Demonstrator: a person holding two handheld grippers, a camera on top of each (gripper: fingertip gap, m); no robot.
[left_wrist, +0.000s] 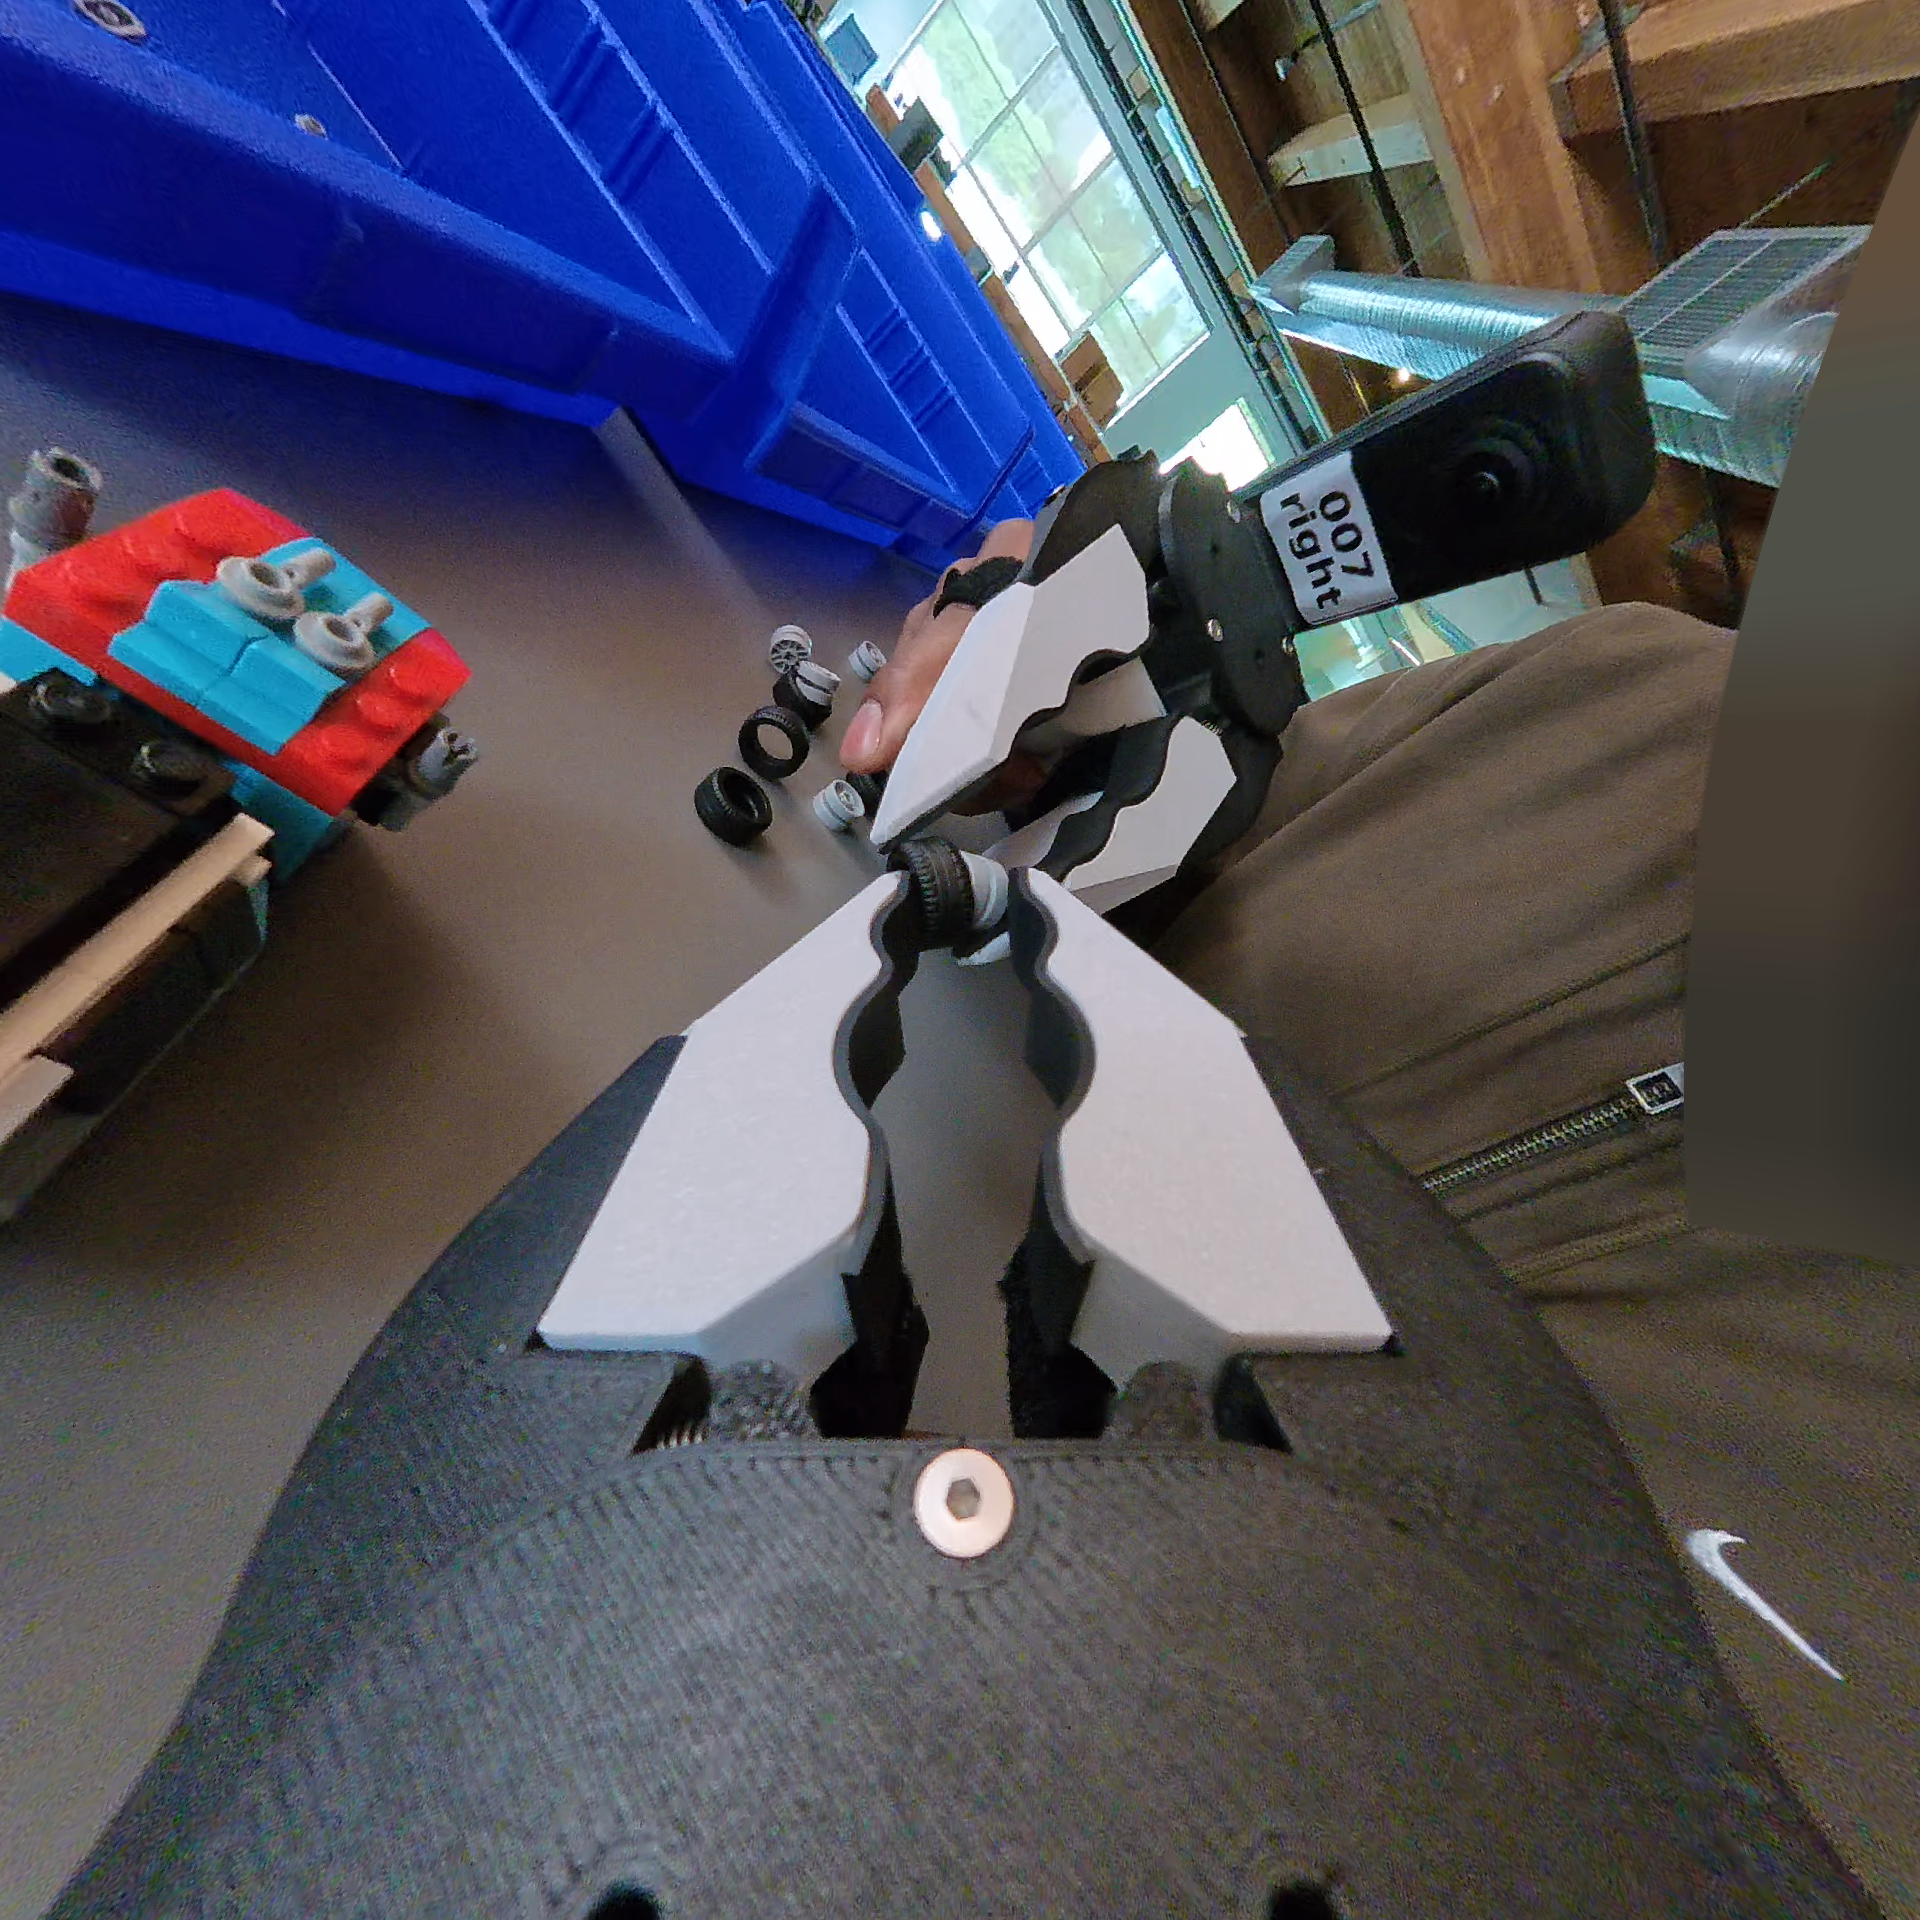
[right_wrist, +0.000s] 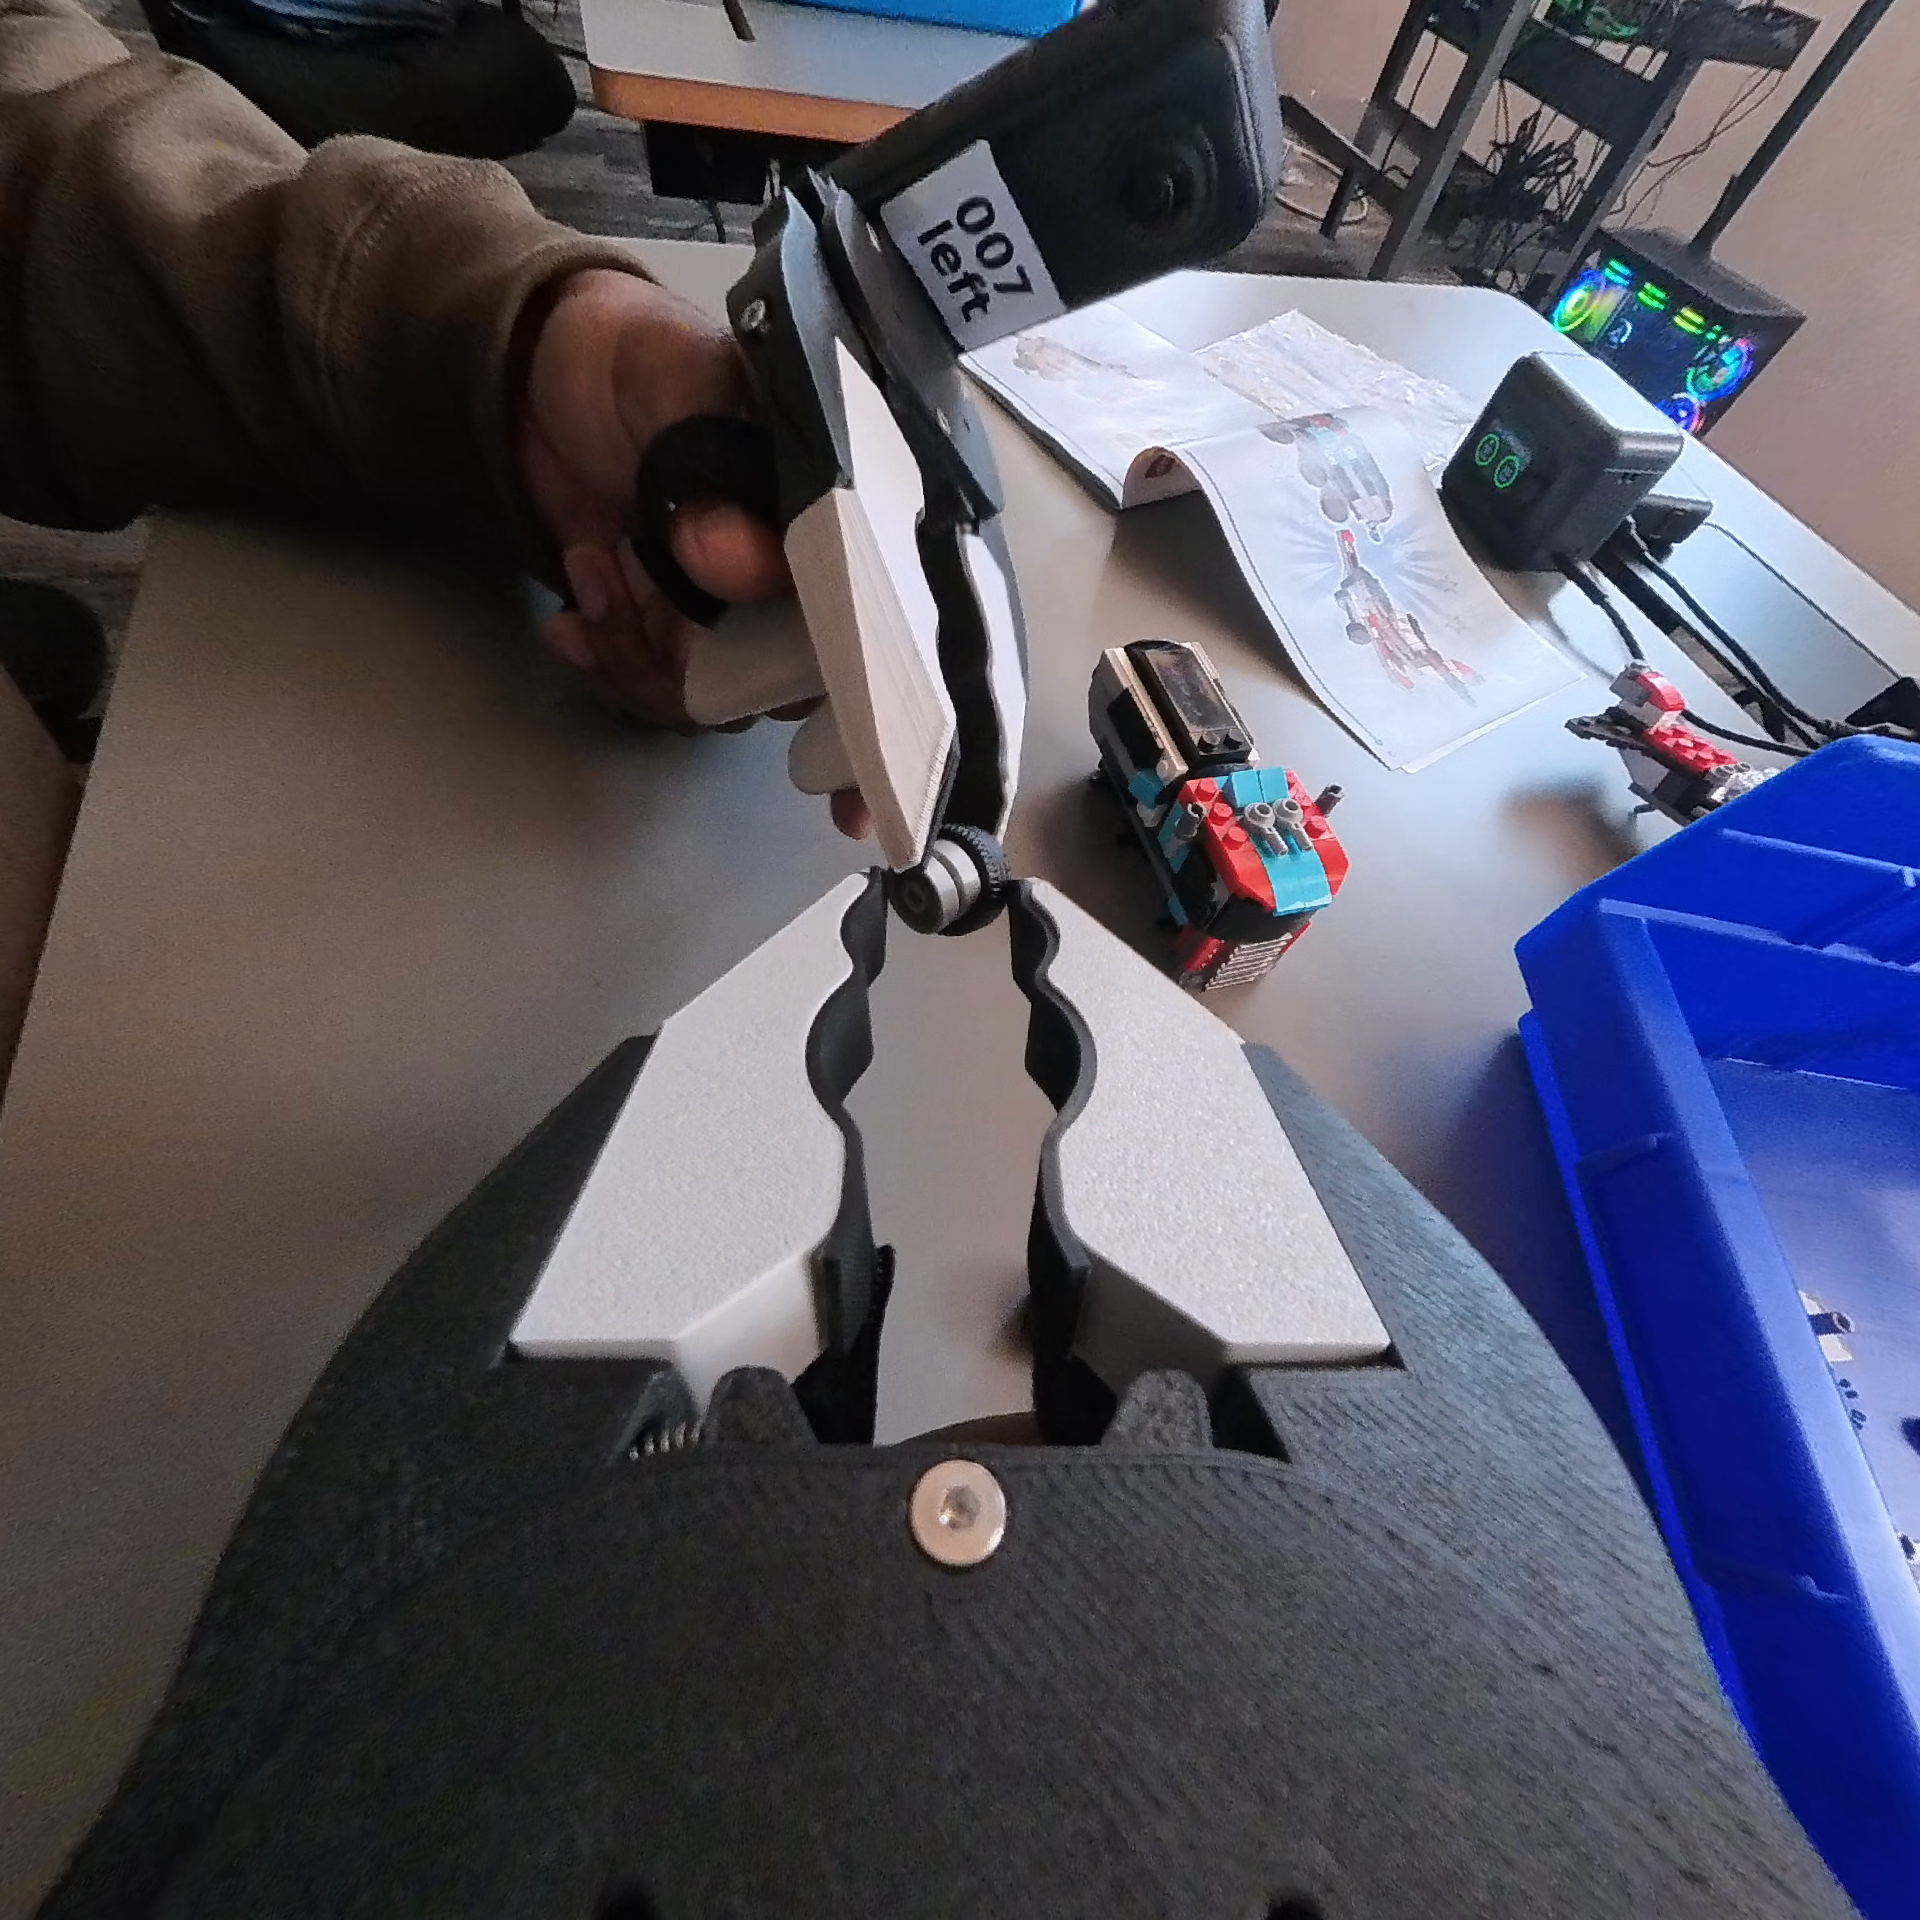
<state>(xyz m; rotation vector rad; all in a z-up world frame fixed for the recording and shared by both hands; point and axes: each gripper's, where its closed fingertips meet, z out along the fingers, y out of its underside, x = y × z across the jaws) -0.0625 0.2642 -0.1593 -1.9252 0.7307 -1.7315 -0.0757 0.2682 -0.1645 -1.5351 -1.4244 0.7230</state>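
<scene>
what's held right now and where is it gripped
A small toy wheel, black tyre on a grey hub, held between both tools. The left gripper clamps tyre and hub across the wheel's width; the right gripper clamps the wheel's two ends.

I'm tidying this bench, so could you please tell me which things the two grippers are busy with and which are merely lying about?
In use:
- small wheel, black tyre on grey hub, gripped by left gripper and right gripper

Lying about:
- loose tyres and hubs
- brick vehicle
- instruction booklet
- blue bins
- black box
</scene>
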